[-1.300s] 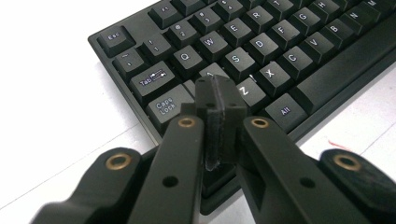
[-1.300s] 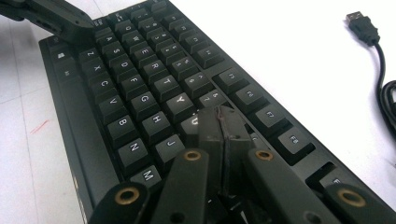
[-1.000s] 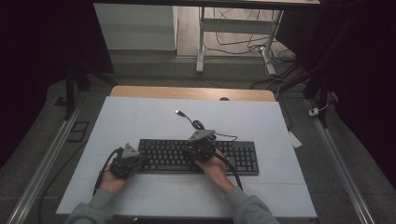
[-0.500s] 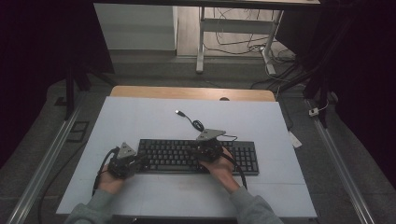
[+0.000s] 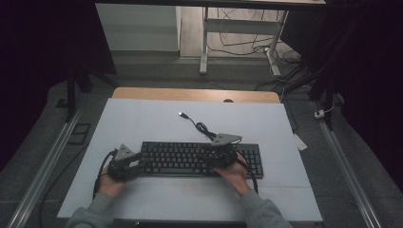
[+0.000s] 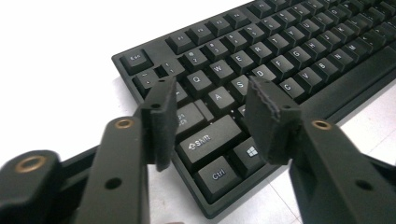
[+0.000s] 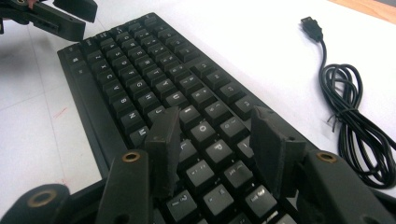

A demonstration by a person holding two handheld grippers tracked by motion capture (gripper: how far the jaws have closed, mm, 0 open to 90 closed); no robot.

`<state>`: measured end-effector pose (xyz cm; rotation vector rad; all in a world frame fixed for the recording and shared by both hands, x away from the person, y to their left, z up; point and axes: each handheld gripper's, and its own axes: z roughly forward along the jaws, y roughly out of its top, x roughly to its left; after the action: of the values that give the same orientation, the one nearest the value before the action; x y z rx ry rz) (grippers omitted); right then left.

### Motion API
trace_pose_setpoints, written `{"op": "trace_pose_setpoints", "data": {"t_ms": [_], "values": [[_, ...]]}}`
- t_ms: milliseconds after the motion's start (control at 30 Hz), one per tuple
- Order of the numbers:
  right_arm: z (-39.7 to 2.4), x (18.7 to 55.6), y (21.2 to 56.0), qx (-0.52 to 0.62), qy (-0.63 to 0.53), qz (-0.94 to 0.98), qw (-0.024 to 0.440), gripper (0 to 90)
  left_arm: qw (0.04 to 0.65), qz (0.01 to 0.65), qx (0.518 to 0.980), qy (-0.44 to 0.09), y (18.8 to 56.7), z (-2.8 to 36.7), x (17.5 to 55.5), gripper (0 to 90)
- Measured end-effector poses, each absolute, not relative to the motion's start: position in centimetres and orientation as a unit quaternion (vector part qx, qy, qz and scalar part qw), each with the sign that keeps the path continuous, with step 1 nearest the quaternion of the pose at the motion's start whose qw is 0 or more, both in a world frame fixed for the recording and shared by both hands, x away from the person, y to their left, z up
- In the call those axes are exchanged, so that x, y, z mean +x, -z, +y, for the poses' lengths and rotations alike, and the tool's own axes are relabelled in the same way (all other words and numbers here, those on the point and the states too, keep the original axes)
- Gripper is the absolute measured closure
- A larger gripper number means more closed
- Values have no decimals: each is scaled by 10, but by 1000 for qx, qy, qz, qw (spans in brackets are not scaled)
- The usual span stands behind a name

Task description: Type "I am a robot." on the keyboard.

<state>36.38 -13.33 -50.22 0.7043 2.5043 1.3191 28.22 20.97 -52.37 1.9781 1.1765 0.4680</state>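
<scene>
Keyboard: a black keyboard point(image 5: 199, 159) is laid flat on the white table point(image 5: 142, 123), near the person's edge; its place is unchanged from the earlier frames.
Cable: the keyboard's cable point(image 7: 350, 126) is coiled on the table just behind the right half; its plug point(image 5: 182, 114) is laid farther back.
Left gripper: the left gripper point(image 6: 210, 119) is held at the keyboard's left end, over the Shift and Ctrl corner; its jaws have just been opening and are now seen parted — nothing is gripped, only keys are seen through the gap.
Right gripper: the right gripper point(image 7: 215, 149) is held over the right half of the letter keys; its jaws have likewise just been opening and are set apart with no key pinched between the pads.
Change: a second ago both pairs of jaws were closed at the keyboard; since then the right gripper point(image 5: 223, 154) has been shifted slightly rightward, while the left gripper point(image 5: 124, 166) is kept in place.
</scene>
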Motion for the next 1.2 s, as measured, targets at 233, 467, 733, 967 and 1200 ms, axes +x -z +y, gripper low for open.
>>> {"op": "trace_pose_setpoints", "data": {"t_ms": [233, 467, 733, 967, 1200], "values": [[-140, 361, 502, 245, -450, 851, 112, 523, 385, 469, 773, -185, 525, 211, 282, 470], [-151, 355, 502, 252, -451, 849, 111, 523, 384, 473, 771, -186, 524, 212, 282, 435], [-168, 343, 502, 256, -449, 848, 113, 521, 391, 473, 765, -194, 520, 213, 280, 380], [-182, 331, 502, 257, -451, 845, 123, 522, 398, 460, 771, -189, 517, 211, 279, 376], [-192, 330, 502, 266, -451, 841, 133, 521, 406, 434, 785, -173, 513, 205, 279, 382]]}}
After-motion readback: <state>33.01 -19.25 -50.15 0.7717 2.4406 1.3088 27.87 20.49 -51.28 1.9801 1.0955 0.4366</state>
